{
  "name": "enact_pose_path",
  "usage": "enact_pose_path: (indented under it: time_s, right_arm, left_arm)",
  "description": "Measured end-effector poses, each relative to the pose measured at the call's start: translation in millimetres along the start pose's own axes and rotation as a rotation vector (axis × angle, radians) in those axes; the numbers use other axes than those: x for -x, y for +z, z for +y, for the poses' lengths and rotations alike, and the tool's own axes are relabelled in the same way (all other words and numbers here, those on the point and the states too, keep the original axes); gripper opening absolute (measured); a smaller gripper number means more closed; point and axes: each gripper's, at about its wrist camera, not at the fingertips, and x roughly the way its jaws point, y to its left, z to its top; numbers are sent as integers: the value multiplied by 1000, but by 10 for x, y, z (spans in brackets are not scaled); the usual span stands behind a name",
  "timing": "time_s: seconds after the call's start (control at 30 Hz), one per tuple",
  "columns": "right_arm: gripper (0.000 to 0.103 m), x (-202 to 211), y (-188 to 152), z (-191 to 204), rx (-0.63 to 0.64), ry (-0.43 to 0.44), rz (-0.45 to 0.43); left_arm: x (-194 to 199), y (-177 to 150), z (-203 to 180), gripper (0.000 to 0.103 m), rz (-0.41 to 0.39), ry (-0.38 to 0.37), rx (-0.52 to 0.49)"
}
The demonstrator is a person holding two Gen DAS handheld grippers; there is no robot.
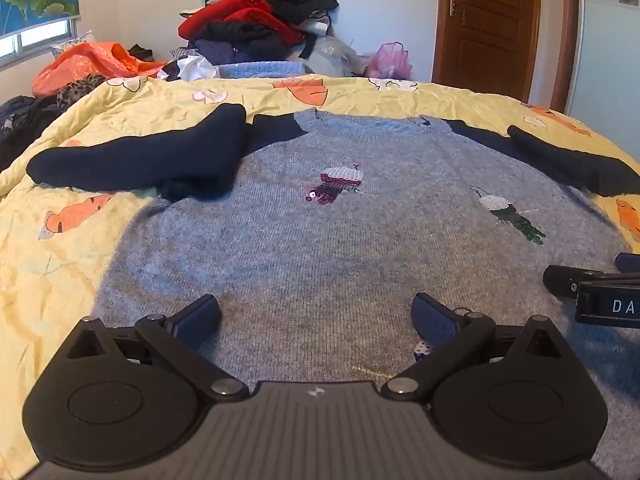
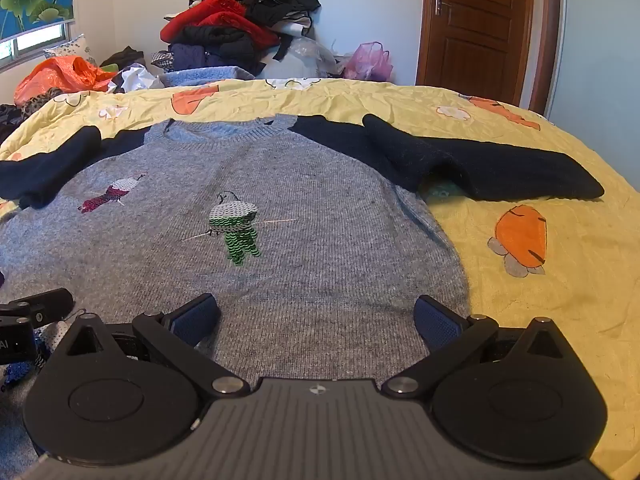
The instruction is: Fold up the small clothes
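- Sweater (image 1: 340,240) (image 2: 248,272): grey knit body, navy sleeves, lying flat and face up on the bed (image 1: 72,248) (image 2: 560,320), collar at the far end, hem toward the cameras.
- Bed cover is yellow, wrinkled, printed with orange carrots and white flowers.
- Left sleeve (image 1: 136,160) (image 2: 44,164): bent back on itself beside the sweater's shoulder, its cuff end resting against the grey body.
- Right sleeve (image 2: 480,172) (image 1: 568,160): angled out from the other shoulder, lying on the bed cover, with a fold near the shoulder.
- Two sequin figures on the sweater's chest: a pink one (image 1: 340,184) (image 2: 112,194) toward the left sleeve, a green one (image 2: 236,228) (image 1: 508,216) toward the right sleeve.
- Left gripper (image 1: 316,320): above the sweater's hem, jaws spread wide, holding nothing; grey knit shows between its blue pads (image 1: 200,318).
- Right gripper (image 2: 316,320) (image 1: 592,292): above the hem near the sweater's right side edge, jaws spread wide, empty; only a dark part shows in the left wrist view.
- Beyond the sweater's collar, past the bed's far edge: a heap of clothes (image 1: 260,20) (image 2: 240,24) in red, black and navy, an orange bag (image 1: 92,64) (image 2: 60,74), a pink bag (image 1: 390,60) (image 2: 370,62).
- Brown door (image 1: 488,24) (image 2: 480,24) behind the sweater, on the right-sleeve side.
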Motion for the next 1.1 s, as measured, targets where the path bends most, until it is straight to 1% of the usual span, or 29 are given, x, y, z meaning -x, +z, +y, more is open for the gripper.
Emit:
enact_pose_path:
  time_s: [0.07,0.17,0.27,0.4,0.57,0.77,1.1]
  right_arm:
    - [103,0,-1,-1,0,0,0]
    - [103,1,-1,0,1,0,0]
    - [103,3,-2,0,3,0,0]
    - [103,-13,11,6,6,-2,0]
    - [103,11,-3,6,5,-2,1]
    - [103,7,-2,-2,4,0,0]
    - [103,10,-5,2,3,0,0]
  left_arm:
    - [13,-6,-33,103,-1,-1,-1]
    - [0,18,-28,103,19,-15,12]
    - [-43,40,48,103,39,-28,23]
    - [-41,42,44,103,47,-30,27]
    - [-29,24,55,103,41,-42,29]
    - [-2,27,31,103,39,-27,20]
    - [-10,32,45,103,42,-31,25]
